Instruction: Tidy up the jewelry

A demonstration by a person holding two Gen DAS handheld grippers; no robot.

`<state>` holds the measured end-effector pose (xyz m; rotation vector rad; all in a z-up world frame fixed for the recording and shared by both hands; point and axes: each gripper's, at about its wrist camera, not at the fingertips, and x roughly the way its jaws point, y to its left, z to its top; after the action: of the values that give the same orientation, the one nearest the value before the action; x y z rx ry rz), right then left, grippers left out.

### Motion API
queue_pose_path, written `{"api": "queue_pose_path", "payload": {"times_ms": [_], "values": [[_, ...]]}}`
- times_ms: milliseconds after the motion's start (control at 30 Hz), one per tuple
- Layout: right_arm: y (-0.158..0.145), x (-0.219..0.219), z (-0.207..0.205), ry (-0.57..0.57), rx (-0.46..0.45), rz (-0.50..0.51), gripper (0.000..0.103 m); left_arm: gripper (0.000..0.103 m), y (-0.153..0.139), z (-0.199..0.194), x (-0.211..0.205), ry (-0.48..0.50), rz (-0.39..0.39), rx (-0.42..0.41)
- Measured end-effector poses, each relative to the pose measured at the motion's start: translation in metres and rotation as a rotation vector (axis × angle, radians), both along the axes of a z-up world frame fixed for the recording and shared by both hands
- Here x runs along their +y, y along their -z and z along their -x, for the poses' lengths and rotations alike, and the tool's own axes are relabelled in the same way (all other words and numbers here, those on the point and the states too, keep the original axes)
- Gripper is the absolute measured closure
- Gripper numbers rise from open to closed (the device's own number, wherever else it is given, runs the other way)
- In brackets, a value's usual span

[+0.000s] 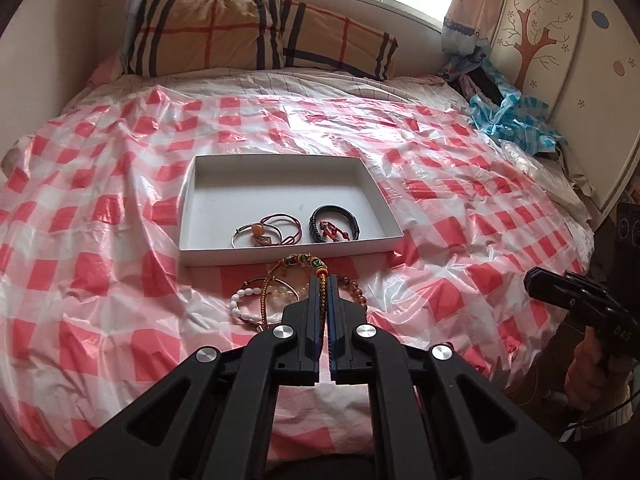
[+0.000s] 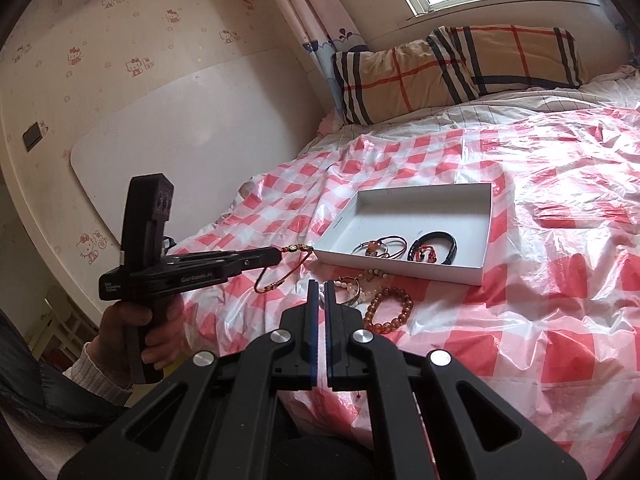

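My left gripper is shut on a braided multicolour cord bracelet and holds it above the bed, just short of the white box. In the right wrist view the left gripper holds the bracelet, which hangs in a loop. The box holds red cord bracelets and a black braided bracelet. A white bead bracelet and an amber bead bracelet lie on the bed with other pieces. My right gripper is shut and empty, near this pile.
The bed is covered by a pink-and-white checked plastic sheet. Plaid pillows lie at the head. Crumpled blue plastic lies at the far right by a wardrobe. A wall stands left of the bed.
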<state>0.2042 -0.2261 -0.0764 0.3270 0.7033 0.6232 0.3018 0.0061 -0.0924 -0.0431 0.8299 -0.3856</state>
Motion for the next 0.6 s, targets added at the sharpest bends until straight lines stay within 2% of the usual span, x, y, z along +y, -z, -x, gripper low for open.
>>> {"api": "queue_pose_path", "payload": {"times_ms": [33,67,100,200,267,400,500,533,567,600], "values": [[0.005,0.002,-0.001,-0.001,0.028,0.045,0.08,0.1,-0.001,0.002,0.002,-0.002,0.002,-0.003],[0.013,0.005,0.0,0.01,0.055,0.106,0.045,0.1,-0.002,0.004,0.004,-0.003,0.007,-0.002],[0.022,0.007,0.001,0.023,0.07,0.161,0.038,0.1,-0.002,0.006,0.005,-0.004,0.011,-0.001],[0.06,0.009,0.0,0.024,0.18,0.239,0.037,0.1,-0.001,0.01,0.007,-0.001,0.017,0.001],[0.078,0.007,-0.001,0.037,0.22,0.247,0.038,0.1,0.001,0.012,0.007,0.002,0.012,0.001],[0.097,0.012,-0.008,0.05,0.254,0.238,0.038,0.1,0.002,0.013,0.006,0.002,0.009,0.0],[0.104,0.026,-0.012,0.021,0.249,0.291,0.038,0.1,0.002,0.014,0.008,-0.003,0.008,-0.004],[0.107,0.03,-0.013,0.011,0.261,0.315,0.049,0.1,0.001,0.015,0.009,-0.006,0.008,-0.006],[0.109,0.032,-0.013,-0.004,0.27,0.322,0.066,0.1,0.001,0.016,0.011,-0.009,0.008,-0.007],[0.108,0.033,-0.012,-0.016,0.271,0.314,0.074,0.1,0.0,0.016,0.012,-0.012,0.008,-0.008]]}}
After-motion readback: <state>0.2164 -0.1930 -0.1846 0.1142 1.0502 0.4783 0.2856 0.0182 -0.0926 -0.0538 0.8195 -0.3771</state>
